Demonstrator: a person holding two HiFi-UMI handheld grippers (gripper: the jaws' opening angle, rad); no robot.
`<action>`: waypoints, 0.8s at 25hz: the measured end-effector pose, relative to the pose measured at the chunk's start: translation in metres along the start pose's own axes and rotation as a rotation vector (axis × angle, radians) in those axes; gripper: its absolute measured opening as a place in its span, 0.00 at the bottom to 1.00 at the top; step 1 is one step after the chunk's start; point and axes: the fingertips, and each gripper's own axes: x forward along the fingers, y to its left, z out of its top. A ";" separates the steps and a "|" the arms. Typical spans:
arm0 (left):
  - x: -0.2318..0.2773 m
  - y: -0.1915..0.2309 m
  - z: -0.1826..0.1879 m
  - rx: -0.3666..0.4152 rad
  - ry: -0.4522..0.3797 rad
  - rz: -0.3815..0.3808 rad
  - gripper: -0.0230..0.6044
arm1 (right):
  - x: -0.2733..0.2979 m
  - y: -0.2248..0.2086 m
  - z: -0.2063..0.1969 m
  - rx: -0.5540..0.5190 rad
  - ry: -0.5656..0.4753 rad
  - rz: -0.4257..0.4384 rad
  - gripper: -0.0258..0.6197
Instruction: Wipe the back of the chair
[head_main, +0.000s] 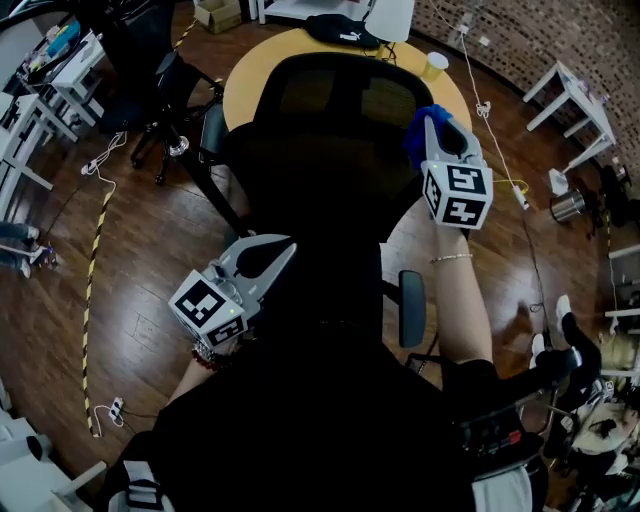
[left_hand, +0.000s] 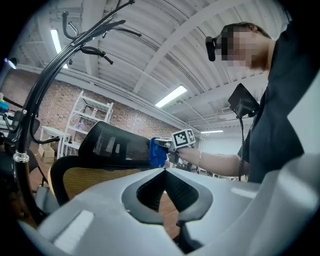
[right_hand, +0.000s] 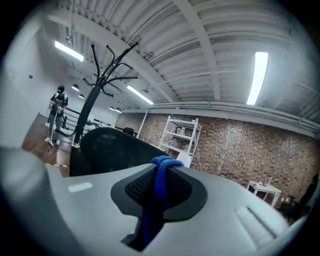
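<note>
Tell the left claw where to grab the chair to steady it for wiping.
Open the left claw and take the backrest by its left rim, from the left: that edge looks like a thin exposed frame nearest it, away from the right claw holding the blue cloth.

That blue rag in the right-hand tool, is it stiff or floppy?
Probably floppy: the blue rag is squeezed into a thin fold in the right tool and droops below. Likely light, since that narrow pinch holds it.

blue cloth (head_main: 413, 137) mostly hidden behind right gripper (head_main: 438, 124), round table (head_main: 250, 75) half covered by chair back (head_main: 330, 130)
</note>
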 end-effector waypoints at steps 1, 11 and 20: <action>-0.003 0.003 0.001 -0.007 -0.003 0.013 0.04 | 0.008 0.001 -0.001 -0.015 0.006 -0.024 0.09; -0.044 0.058 0.001 -0.052 -0.023 0.117 0.04 | 0.069 0.057 0.012 -0.042 0.004 -0.069 0.09; -0.071 0.084 0.001 -0.071 -0.021 0.152 0.04 | 0.106 0.122 0.042 0.140 -0.112 0.091 0.09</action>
